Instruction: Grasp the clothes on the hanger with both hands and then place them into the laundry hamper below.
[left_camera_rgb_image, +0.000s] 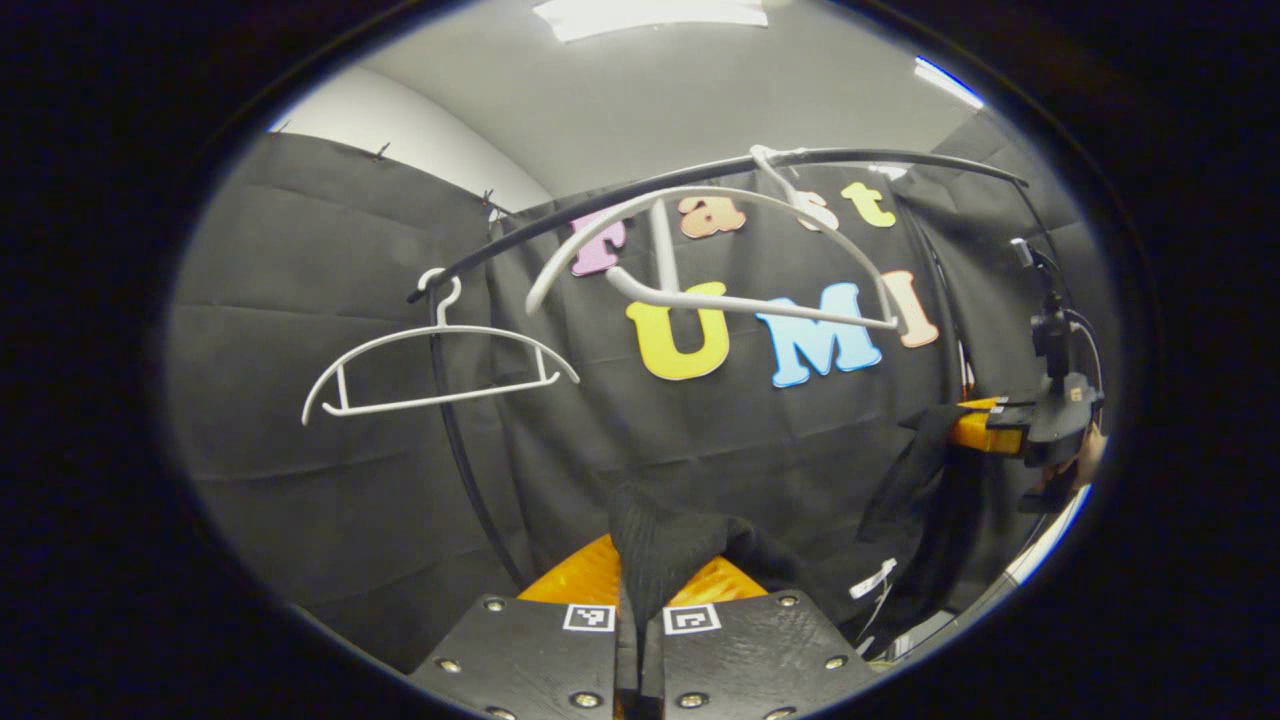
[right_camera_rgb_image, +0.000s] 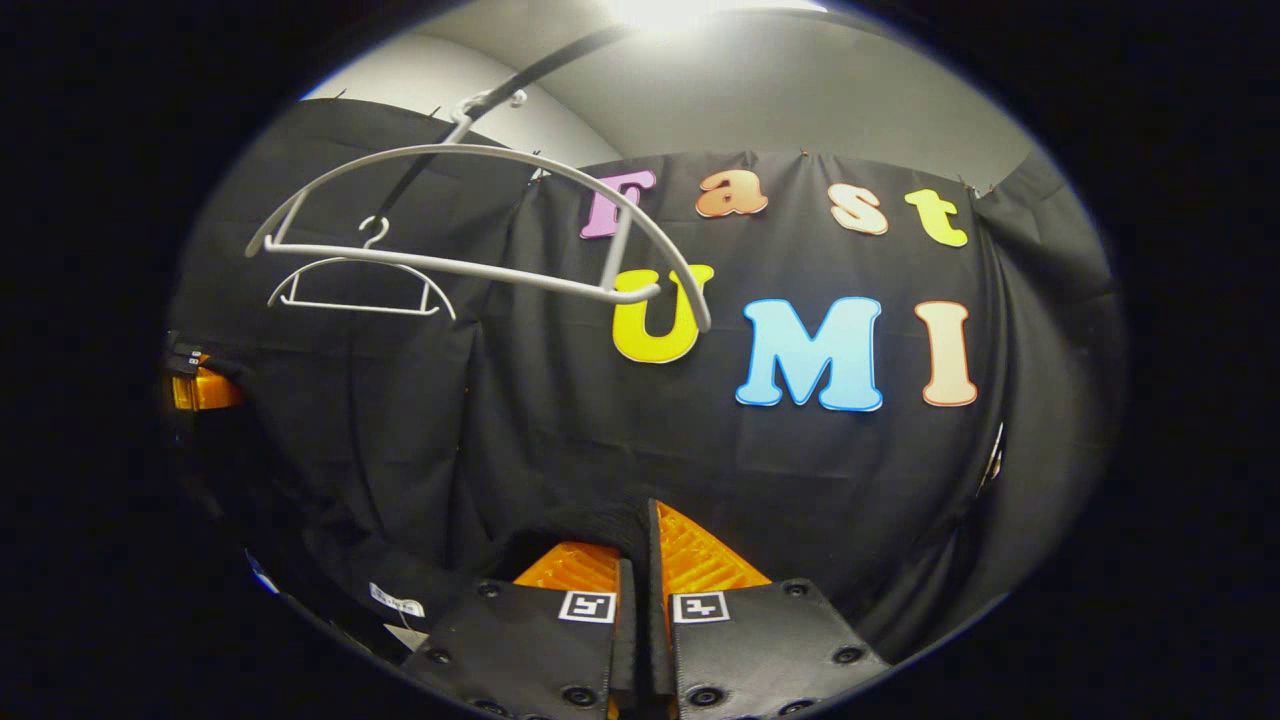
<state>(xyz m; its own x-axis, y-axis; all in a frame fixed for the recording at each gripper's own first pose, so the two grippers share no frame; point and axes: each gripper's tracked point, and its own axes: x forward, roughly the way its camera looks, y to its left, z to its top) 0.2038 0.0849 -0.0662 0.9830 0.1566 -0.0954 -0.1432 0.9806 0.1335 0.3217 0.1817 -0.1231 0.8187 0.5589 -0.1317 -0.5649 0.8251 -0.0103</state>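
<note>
One black garment (left_camera_rgb_image: 680, 545) hangs between the two grippers, off the hangers and below the rail. Left gripper (left_camera_rgb_image: 640, 600): jaws closed narrowly on a bunched fold of the cloth, which rises between them. Right gripper (right_camera_rgb_image: 640, 560): jaws nearly together, with a dark edge of the cloth pinched between them; in the left gripper view it appears at far right (left_camera_rgb_image: 985, 425), the garment draping from it. Two white hangers, the near hanger (left_camera_rgb_image: 720, 250) tilted and the far hanger (left_camera_rgb_image: 435, 365) level, hang bare from the black rail (left_camera_rgb_image: 700, 175) against the booth's wall. Step in hand, as judged: the grasp is made and the garment is freed; the transfer remains. Next move calls for lowering both grippers together to the hamper, keeping the cloth clear of the hangers, then opening both jaws.
</note>
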